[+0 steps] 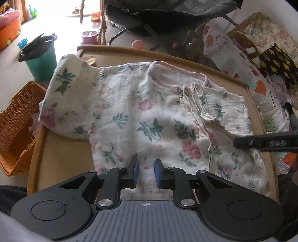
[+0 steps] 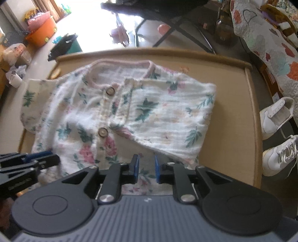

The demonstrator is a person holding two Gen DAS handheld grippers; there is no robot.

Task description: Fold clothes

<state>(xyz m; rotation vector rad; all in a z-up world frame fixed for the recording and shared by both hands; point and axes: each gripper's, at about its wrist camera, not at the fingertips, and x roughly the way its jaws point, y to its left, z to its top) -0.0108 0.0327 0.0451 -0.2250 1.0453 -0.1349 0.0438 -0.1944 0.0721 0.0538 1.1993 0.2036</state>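
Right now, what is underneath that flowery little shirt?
The floral shirt lies on a tan tray-like table with a raised rim. One sleeve hangs over its edge. Whatever sits beneath the cloth itself is covered.

Daylight from rear, floor (image 1: 61,11) glare blown out, fisheye edge warp, right-wrist view blurry

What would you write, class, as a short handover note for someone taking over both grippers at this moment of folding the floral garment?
Left gripper: open, nothing held, over the near hem.
Right gripper: open, nothing held, also at the near hem.
White floral muslin buttoned top: lying on the tan rimmed table.
Done: its right side is folded in over the front; the other short sleeve is spread out.
Left: fold that sleeve side in, then fold the hem up.
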